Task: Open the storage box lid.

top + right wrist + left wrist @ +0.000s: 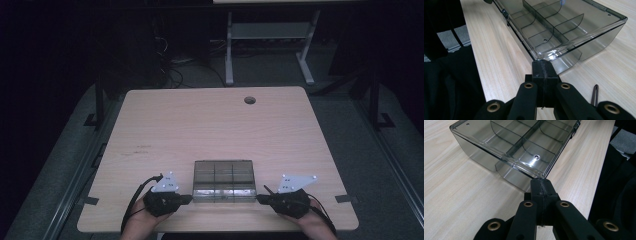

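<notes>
A clear smoky plastic box (224, 180) with dividers and a closed lid lies near the table's front edge, between my two grippers. My left gripper (189, 199) is shut, its tip at the box's near left corner. In the left gripper view the closed jaws (541, 185) meet just under the lid's corner (543, 174). My right gripper (259, 198) is shut too, at the near right corner. In the right gripper view its tip (542, 66) sits against the box (564, 27) at the corner. I cannot tell whether either tip touches the box.
The light wooden table (200, 125) has a round cable hole (249, 100) at the back. A white desk frame (270, 45) stands on the floor beyond. Dark tape tabs (346, 198) mark the table's front corners. A thin dark strap (595, 94) lies beside the right gripper.
</notes>
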`<state>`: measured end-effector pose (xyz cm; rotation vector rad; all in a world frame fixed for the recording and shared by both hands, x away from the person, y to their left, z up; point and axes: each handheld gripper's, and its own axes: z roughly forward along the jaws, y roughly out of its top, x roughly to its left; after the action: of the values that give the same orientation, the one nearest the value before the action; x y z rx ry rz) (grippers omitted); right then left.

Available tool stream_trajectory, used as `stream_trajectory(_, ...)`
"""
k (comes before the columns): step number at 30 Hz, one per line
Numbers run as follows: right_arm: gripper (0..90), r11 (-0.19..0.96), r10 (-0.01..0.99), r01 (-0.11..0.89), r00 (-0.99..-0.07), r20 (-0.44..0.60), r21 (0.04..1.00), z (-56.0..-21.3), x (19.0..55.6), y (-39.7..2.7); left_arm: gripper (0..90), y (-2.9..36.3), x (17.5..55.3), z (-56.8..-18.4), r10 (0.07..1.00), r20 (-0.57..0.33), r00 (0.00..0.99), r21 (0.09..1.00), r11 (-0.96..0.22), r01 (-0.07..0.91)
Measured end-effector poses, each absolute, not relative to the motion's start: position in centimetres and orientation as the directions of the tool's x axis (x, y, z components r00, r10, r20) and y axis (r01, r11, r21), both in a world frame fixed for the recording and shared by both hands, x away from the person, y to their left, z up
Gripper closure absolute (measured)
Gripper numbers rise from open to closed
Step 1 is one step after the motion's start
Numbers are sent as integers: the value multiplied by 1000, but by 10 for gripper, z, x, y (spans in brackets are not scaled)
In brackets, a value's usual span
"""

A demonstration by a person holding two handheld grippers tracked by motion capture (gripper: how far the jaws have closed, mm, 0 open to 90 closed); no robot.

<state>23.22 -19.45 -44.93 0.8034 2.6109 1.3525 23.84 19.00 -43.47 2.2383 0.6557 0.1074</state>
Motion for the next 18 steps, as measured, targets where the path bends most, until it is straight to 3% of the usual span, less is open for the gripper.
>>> stream_trajectory(18,900,434,485,396,-860,161,809,-444,233,-194,900,189,239,-431,487,-161,858,747,-508,429)
